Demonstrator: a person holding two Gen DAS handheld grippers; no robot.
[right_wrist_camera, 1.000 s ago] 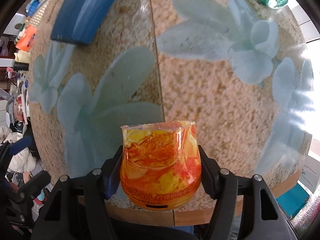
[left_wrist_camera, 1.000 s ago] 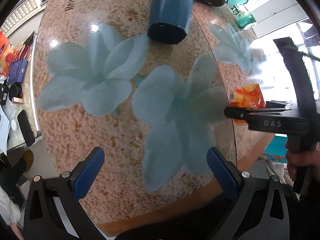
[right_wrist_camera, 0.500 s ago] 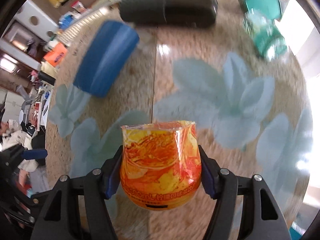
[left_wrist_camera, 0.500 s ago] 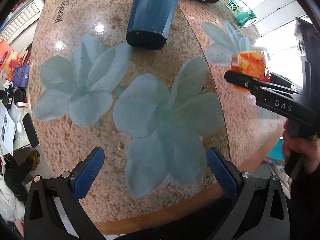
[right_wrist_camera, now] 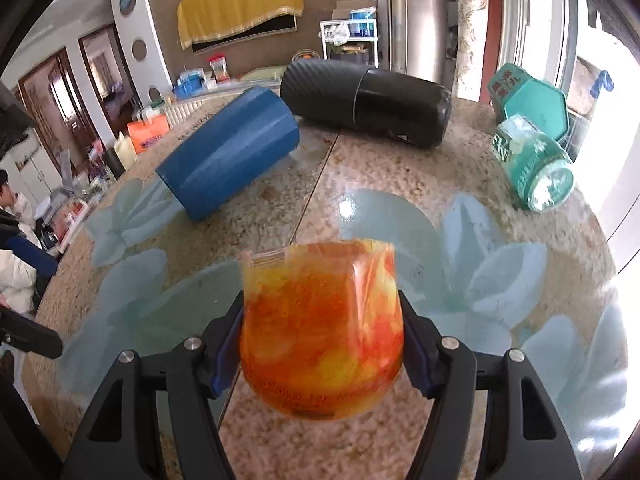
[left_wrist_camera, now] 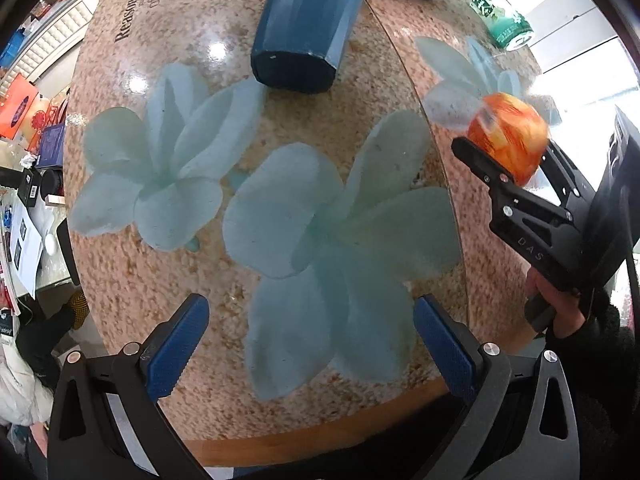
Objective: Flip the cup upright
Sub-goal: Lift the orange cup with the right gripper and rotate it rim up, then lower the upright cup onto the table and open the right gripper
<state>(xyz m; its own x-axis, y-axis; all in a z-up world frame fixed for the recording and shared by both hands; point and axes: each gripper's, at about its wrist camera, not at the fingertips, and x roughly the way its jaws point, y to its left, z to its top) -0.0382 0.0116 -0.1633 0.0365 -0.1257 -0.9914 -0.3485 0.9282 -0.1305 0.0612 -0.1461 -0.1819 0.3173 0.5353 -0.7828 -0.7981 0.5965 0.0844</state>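
My right gripper (right_wrist_camera: 322, 340) is shut on an orange and yellow glass cup (right_wrist_camera: 322, 320) and holds it above the round stone table (right_wrist_camera: 280, 432), pointing level across it. The cup's rim points away from the camera. In the left wrist view the cup (left_wrist_camera: 508, 140) and the right gripper (left_wrist_camera: 502, 152) show at the right, blurred, off the table. My left gripper (left_wrist_camera: 312, 344) is open and empty over the near edge of the table (left_wrist_camera: 120, 280).
A blue cup (right_wrist_camera: 228, 160) lies on its side at the back left, also in the left wrist view (left_wrist_camera: 308, 24). A black flask (right_wrist_camera: 368, 100) lies behind it. A green jar (right_wrist_camera: 532, 168) lies at the right beside a green tin (right_wrist_camera: 532, 100).
My right gripper has lifted the orange cup off the table and tilted from looking down at it to looking level across it. My left gripper has stayed open near the table's edge.
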